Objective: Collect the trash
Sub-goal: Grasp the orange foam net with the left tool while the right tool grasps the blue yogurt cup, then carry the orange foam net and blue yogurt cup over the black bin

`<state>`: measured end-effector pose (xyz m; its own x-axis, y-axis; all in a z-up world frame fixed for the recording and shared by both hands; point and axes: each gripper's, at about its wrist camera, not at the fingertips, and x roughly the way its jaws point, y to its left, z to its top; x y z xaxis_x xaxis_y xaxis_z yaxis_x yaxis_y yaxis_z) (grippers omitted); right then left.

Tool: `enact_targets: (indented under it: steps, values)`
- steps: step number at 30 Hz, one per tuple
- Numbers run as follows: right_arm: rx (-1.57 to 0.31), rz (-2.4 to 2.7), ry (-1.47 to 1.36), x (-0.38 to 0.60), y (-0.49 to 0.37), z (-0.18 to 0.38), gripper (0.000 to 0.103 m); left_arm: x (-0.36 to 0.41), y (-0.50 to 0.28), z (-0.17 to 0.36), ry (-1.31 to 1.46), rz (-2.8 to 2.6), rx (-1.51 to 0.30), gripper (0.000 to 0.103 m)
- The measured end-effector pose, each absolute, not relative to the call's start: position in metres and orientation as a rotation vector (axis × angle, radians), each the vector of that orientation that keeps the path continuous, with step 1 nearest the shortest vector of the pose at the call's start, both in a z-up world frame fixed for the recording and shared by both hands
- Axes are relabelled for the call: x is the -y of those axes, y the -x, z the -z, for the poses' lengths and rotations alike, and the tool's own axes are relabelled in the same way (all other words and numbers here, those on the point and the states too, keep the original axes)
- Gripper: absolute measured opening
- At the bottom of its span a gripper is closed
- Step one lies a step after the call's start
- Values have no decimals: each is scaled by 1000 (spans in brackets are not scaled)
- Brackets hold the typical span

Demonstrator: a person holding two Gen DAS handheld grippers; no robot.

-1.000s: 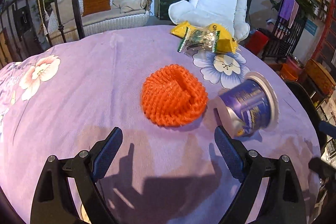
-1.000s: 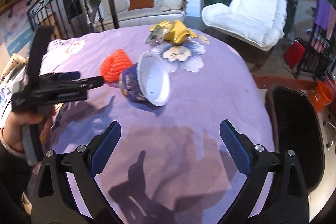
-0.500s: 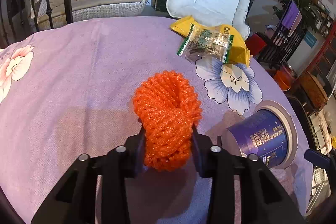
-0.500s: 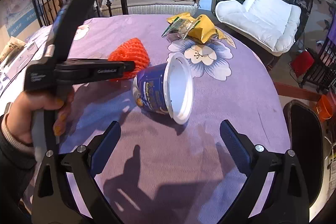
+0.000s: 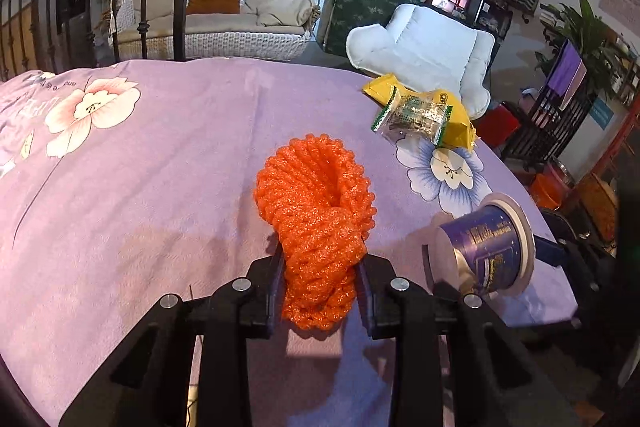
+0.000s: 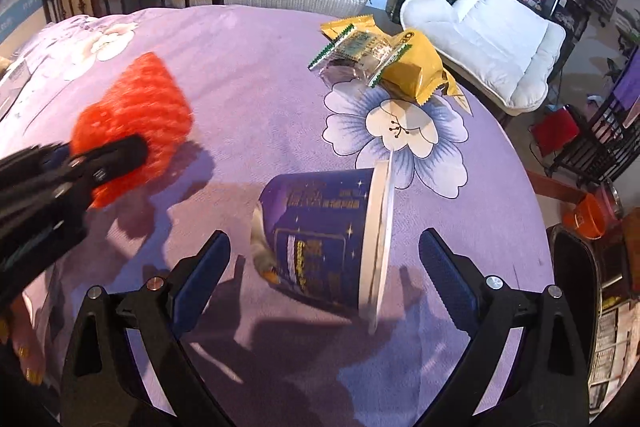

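My left gripper point(image 5: 320, 279) has just closed on the orange foam fruit net point(image 5: 316, 211) to lift it, while my right gripper point(image 6: 320, 267) gapes empty astride the tipped purple paper cup point(image 6: 324, 227).

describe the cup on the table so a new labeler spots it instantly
On the purple floral tablecloth, look nearest the open right tool: the cup lies on its side. Unlike the flat wrappers and orange foam net, it is dark blue, white-rimmed.

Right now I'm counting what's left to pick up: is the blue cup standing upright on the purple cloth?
No, the blue cup lies tipped on its side on the purple cloth, white rim facing right.
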<state>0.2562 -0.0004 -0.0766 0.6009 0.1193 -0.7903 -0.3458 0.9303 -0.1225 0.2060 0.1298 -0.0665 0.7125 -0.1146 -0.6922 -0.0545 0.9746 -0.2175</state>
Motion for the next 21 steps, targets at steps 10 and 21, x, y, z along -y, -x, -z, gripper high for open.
enact_targets:
  steps: [10,21]
  values:
    - [-888,-339,168,23,-248,75,54,-122,-195,70,224,54,-786,30]
    - [-810,-381,40,74,-212,48,54,-91,-170,56,181,104,-749,30]
